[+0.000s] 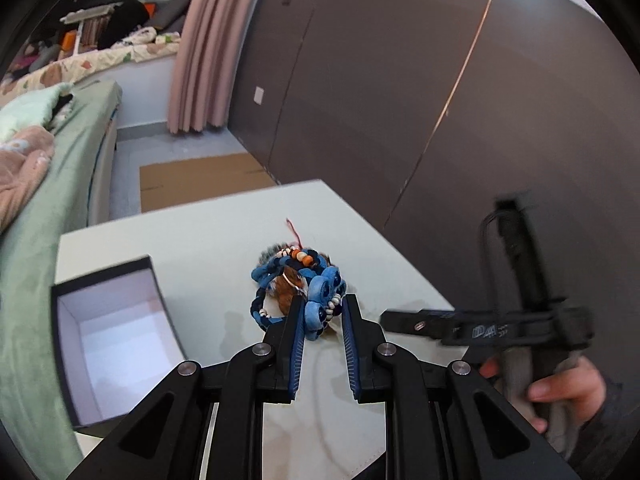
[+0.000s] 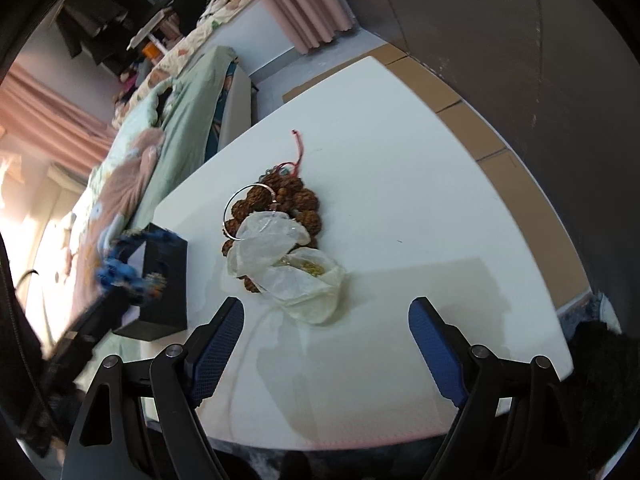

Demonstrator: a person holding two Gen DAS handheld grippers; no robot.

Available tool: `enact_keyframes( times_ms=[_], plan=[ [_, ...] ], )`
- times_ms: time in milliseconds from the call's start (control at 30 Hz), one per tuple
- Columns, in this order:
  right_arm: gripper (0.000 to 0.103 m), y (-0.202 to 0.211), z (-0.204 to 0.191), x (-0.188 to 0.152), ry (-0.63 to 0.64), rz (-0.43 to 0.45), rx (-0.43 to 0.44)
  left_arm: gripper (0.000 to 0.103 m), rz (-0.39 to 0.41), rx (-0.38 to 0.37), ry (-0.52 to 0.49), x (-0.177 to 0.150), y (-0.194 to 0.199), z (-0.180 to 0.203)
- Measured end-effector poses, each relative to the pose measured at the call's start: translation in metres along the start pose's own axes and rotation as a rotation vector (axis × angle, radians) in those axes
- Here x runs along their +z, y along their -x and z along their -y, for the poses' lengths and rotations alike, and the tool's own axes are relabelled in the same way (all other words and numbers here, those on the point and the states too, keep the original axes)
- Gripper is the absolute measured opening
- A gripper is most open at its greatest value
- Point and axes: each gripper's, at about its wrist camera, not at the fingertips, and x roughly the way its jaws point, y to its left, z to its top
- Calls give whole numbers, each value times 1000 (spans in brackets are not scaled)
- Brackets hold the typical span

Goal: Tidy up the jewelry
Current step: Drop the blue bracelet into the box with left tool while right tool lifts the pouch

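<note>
My left gripper is shut on a blue braided beaded necklace and holds it up; in the right wrist view the necklace hangs blurred beside the open black box. The box has a white inside and stands at the table's left. On the table lie a string of brown wooden beads with a red cord, a thin silver bangle and clear plastic bags. My right gripper is open and empty, just short of the bags; it also shows in the left wrist view.
The white table stands between a bed with green bedding on the left and a dark wardrobe wall on the right. Flat cardboard lies on the floor beyond the table. Pink curtains hang at the back.
</note>
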Motion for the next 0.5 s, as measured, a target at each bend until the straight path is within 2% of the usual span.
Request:
enact_keyframes(
  times_ms=[300, 367, 400, 433, 467, 500],
  plan=[
    [86, -34, -26, 5, 137, -52, -108, 19, 68, 39, 39, 5, 27, -20],
    [79, -38, -27, 4, 156, -47, -149, 19, 88, 48, 58, 6, 35, -28],
    [68, -37, -28, 5, 167, -36, -164, 19, 94, 54, 64, 7, 36, -32],
    [47, -36, -28, 4, 167, -34, -163, 19, 101, 60, 72, 8, 39, -36],
    [32, -35, -27, 3, 162, -39, -148, 19, 107, 66, 87, 9, 43, -42],
    [4, -36, -24, 2, 144, -61, -108, 19, 110, 69, 98, 9, 47, -48]
  ],
)
